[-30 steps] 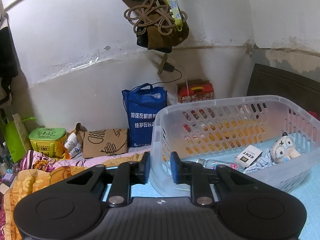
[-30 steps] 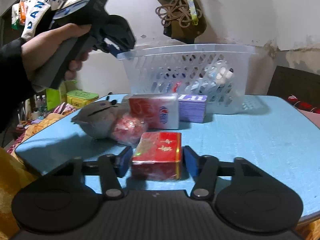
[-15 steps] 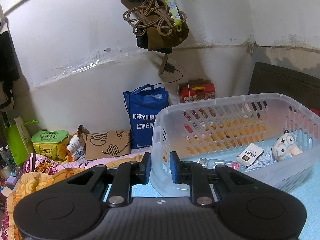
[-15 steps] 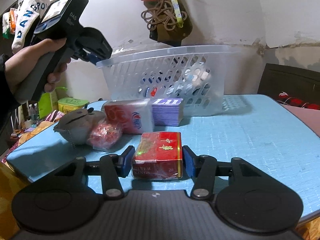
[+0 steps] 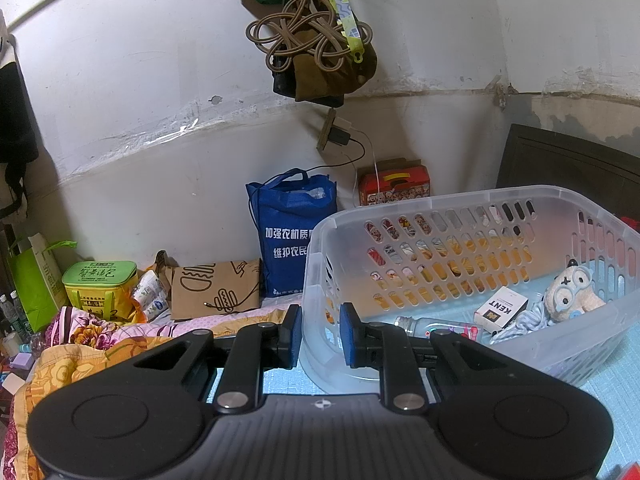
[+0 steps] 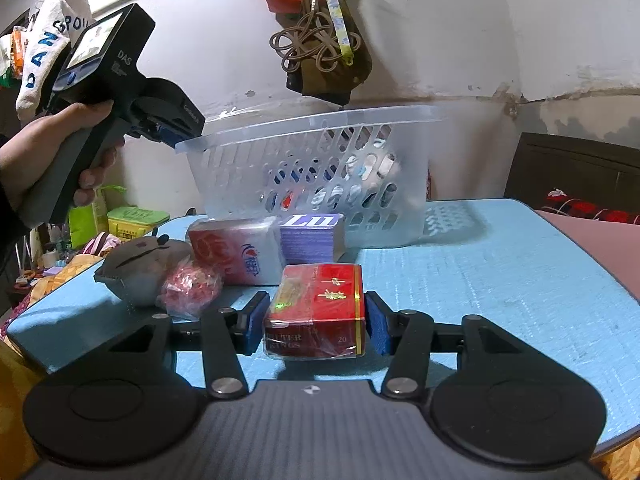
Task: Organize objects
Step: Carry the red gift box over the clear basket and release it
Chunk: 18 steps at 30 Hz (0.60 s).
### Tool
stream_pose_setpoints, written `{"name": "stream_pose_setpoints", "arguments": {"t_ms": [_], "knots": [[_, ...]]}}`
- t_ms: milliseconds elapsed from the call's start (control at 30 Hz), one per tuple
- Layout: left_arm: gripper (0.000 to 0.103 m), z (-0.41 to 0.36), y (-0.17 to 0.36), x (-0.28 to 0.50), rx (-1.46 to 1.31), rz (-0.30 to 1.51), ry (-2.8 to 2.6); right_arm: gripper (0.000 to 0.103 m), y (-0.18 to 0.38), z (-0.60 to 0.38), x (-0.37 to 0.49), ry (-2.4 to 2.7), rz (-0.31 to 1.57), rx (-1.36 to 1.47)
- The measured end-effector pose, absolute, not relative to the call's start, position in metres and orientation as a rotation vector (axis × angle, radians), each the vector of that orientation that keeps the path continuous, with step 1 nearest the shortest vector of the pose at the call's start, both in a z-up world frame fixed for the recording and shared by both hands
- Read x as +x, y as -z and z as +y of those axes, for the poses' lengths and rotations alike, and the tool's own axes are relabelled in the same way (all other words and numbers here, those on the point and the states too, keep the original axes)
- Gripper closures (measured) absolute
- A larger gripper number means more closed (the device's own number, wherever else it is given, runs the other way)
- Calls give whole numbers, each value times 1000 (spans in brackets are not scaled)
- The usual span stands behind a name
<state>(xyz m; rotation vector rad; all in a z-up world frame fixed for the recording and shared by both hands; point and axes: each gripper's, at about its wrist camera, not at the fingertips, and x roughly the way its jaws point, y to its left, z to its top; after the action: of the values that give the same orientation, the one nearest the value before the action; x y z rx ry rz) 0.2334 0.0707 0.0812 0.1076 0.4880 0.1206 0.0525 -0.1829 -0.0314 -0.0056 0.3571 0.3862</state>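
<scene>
In the left wrist view, the left gripper [image 5: 319, 334] is seen clamped on the near corner rim of the clear basket [image 5: 520, 196], one pad inside the wall and one outside. The basket is apparently held this way so that it is steadied and tipped with its mouth kept open for loading. A white KENT pack [image 5: 501, 307], a small bottle [image 5: 436, 326] and a plush toy [image 5: 572, 292] lie on its floor.

In the right wrist view, the right gripper [image 6: 314, 322] is closed on a red cigarette box [image 6: 316, 310], gripped across its two sides and seemingly lifted just clear of the blue table [image 6: 500, 272]. The box is judged to be bound for the basket behind it. A grey plush [image 6: 136, 264], a pink wrapped item [image 6: 190, 288], a tissue pack [image 6: 236, 248] and a purple pack [image 6: 312, 236] are left waiting just in front of the basket.
</scene>
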Motion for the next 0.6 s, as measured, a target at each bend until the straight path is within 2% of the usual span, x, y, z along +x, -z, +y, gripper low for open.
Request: {"name": "stream_pose_setpoints", "arguments": {"t_ms": [367,600], "knots": [[79,71,-81,233,108,488,-121,49,24,-195,59,-395,358,39],[79,71,-81,233,108,488,-121,49,-6,-208,60,-409,295,59]]}}
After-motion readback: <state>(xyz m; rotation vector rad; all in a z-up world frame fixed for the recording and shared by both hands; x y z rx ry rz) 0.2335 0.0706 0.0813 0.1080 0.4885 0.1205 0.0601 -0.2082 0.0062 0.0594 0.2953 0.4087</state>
